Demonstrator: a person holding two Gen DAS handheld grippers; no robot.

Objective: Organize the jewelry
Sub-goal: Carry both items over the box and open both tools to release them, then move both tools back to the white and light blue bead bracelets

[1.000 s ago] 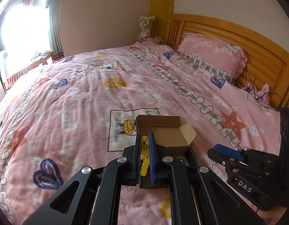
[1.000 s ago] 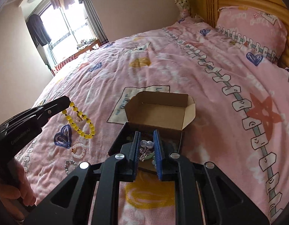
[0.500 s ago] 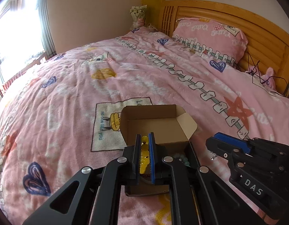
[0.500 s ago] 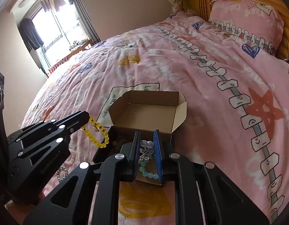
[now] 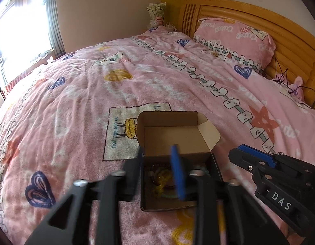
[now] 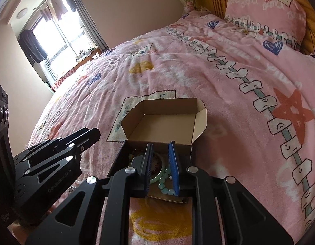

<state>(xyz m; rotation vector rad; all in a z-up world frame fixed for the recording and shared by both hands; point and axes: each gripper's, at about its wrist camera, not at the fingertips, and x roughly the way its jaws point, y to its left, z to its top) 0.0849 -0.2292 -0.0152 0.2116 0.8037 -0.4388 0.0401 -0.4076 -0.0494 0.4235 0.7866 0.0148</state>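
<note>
A small cardboard box (image 5: 173, 140) sits on the pink bedspread (image 5: 79, 94) with its lid flap standing up at 12 o'clock, and the jewelry lies inside its dark lower tray. From the left wrist view, the left claw (image 5: 157, 173) hangs over that tray with its two fingers spread apart, blurred, holding nothing; the yellow bead bracelet (image 5: 162, 180) lies in a heap on the tray floor, seen through the gap between the fingers. From the right wrist view, the right claw (image 6: 161, 167) is also over the tray, its blue-padded fingers parted by a moderate gap and gripping nothing that can be made out; a pale green bead bracelet (image 6: 164, 184) and a green bangle (image 6: 157, 178) lie in the tray between and beneath the fingers, with darker reddish beads (image 6: 156, 166) just beyond them toward 12 o'clock. Whether either claw touches the box walls cannot be told. In the left view the right claw's black body marked "DAS" enters from 4 o'clock, just beside the box; in the right view the left claw's body comes in from 8 o'clock. Well beyond the box at 1 o'clock a pink pillow (image 5: 233, 40) leans against the wooden headboard (image 5: 259, 18), a bouquet (image 5: 156, 12) stands at 12 o'clock by the wall, and a bright window (image 5: 20, 38) fills 10 o'clock.
</note>
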